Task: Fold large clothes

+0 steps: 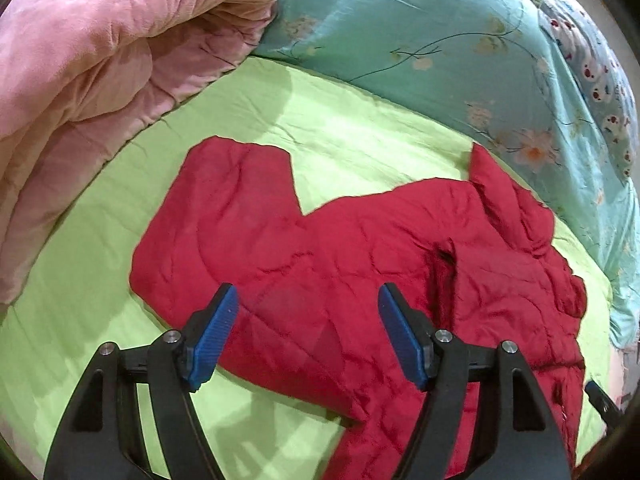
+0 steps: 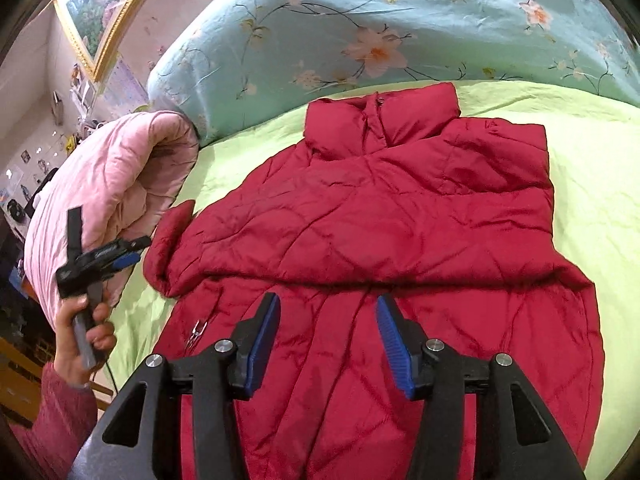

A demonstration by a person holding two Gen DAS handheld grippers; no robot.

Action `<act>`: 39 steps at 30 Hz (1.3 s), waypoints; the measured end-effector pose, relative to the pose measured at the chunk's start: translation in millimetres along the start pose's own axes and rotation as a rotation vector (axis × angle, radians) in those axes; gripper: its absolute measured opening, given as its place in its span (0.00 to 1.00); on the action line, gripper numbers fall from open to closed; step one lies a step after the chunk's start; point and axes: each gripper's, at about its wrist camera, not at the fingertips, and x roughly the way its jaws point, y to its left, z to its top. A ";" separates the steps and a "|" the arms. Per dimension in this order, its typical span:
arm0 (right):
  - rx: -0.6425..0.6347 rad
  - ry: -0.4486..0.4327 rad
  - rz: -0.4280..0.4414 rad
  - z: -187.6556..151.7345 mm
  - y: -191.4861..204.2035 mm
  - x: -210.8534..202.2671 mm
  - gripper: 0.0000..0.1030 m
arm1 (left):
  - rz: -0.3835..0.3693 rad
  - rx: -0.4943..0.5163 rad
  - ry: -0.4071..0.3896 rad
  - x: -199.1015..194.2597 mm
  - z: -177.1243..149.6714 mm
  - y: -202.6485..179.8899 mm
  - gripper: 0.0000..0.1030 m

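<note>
While both the left gripper (image 1: pixel 308 332) and right gripper (image 2: pixel 328 344) are hovering with jaws wide and empty, the red puffer jacket (image 2: pixel 380 232) is lying spread on the green bed sheet (image 2: pixel 592 168), looking soft, light and slippery, best pinched at a doubled hem or sleeve edge.

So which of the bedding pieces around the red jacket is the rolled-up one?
The pink quilt, rolled into a thick bundle left of the jacket. The floral duvet and green sheet lie spread out.

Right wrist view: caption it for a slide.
Open right gripper above red puffer jacket on green sheet.
</note>
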 end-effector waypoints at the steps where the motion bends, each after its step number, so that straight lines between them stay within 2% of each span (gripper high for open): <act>1: -0.002 0.002 0.004 -2.6 1.7 -1.7 0.51 | 0.007 0.002 0.004 3.8 3.0 0.5 0.70; 6: 0.004 0.016 0.021 -12.1 7.1 -1.4 0.51 | 0.057 0.002 0.030 25.2 16.1 2.9 0.70; 9: 0.004 0.029 0.029 -14.7 9.0 1.7 0.51 | 0.057 -0.012 0.066 42.1 21.2 5.9 0.70; 15: 0.023 0.038 0.049 -19.0 11.1 1.9 0.51 | 0.102 -0.009 0.096 64.5 19.8 11.1 0.70; 16: 0.024 0.038 0.054 -19.9 11.8 1.1 0.51 | 0.100 -0.004 0.090 65.4 18.5 11.6 0.67; 17: 0.028 0.039 0.060 -20.9 12.3 0.1 0.51 | 0.105 0.004 0.082 65.8 16.8 12.1 0.53; 18: 0.030 0.038 0.063 -21.7 13.2 -0.3 0.51 | 0.104 0.010 0.083 66.8 15.4 12.6 0.46; 20: 0.034 0.036 0.071 -23.6 15.0 -2.1 0.51 | 0.073 -0.004 0.087 68.0 12.7 16.1 0.25; 23: 0.043 0.030 0.079 -24.2 16.6 -4.6 0.51 | 0.054 -0.027 0.077 66.2 12.8 18.9 0.12; 29: 0.049 0.018 0.086 -22.7 17.4 -9.1 0.51 | 0.020 -0.053 0.009 45.4 15.6 13.9 0.06; 39: 0.101 -0.001 0.067 -21.4 4.2 -12.7 0.51 | -0.188 -0.091 -0.147 -8.8 20.0 -12.7 0.06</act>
